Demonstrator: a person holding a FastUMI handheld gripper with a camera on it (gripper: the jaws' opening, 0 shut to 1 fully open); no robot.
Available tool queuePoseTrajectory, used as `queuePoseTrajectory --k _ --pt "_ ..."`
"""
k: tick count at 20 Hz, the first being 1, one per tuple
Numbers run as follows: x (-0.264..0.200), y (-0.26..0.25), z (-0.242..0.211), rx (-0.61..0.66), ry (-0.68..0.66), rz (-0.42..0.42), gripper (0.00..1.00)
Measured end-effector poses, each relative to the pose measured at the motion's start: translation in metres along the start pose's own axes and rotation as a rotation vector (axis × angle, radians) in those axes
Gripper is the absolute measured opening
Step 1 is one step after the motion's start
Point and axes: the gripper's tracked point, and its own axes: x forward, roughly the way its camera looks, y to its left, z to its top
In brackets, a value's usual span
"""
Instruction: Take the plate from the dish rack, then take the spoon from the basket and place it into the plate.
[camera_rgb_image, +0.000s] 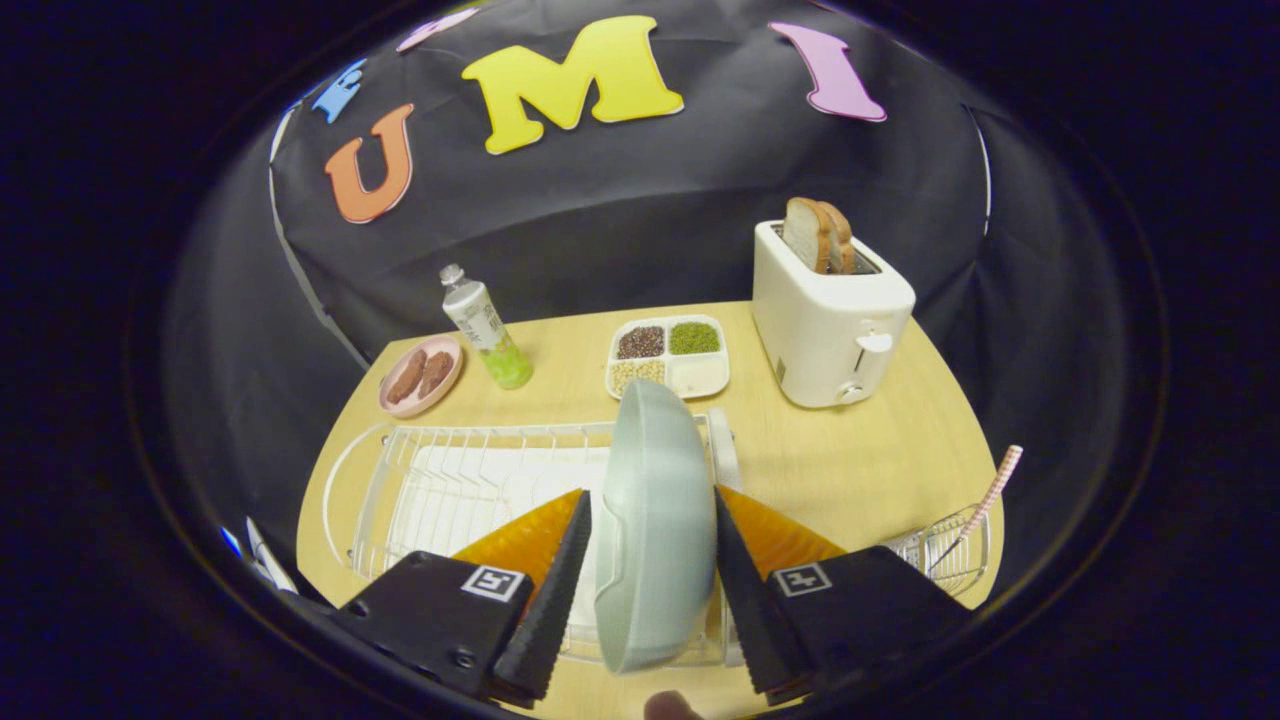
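Both jaws of the gripper (650, 560) press the pale green round plate (655, 520), held upright on edge over the white wire dish rack (450, 480) on the wooden surface (830, 460).

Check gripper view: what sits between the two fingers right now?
The plate, standing on edge over the dish rack. The gripper fingers flank it closely; whether both press on it, the gripper view does not settle.
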Motion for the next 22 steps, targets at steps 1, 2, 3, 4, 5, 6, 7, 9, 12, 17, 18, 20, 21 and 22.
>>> queuePoseTrajectory --k 1,2,3,4,5,6,7,9,12,17,18,20,21,22 --pt "0.0 -0.001 -0.002 0.003 0.008 -0.021 0.69" --pt "0.001 -0.003 -0.004 0.012 0.016 -0.044 0.62" --pt "0.002 -0.002 -0.006 0.02 0.023 -0.057 0.5" --pt "0.001 -0.001 -0.007 0.022 0.027 -0.068 0.43" --pt "0.0 -0.001 -0.006 0.017 0.031 -0.084 0.42" --pt "0.0 -0.001 -0.008 0.011 0.038 -0.105 0.42" --pt "-0.001 -0.002 -0.008 0.007 0.042 -0.136 0.41" --pt "-0.001 -0.003 -0.006 -0.005 0.043 -0.201 0.38" --pt "-0.007 -0.007 -0.001 -0.043 0.035 -0.306 0.35" --pt "-0.027 -0.007 0.016 -0.097 -0.027 -0.41 0.32" --pt "-0.033 -0.007 0.019 -0.101 -0.043 -0.418 0.32" --pt "-0.05 -0.003 0.027 -0.1 -0.1 -0.409 0.32" --pt "-0.058 -0.002 0.03 -0.098 -0.128 -0.407 0.32" --pt "-0.067 -0.002 0.029 -0.094 -0.148 -0.395 0.32"
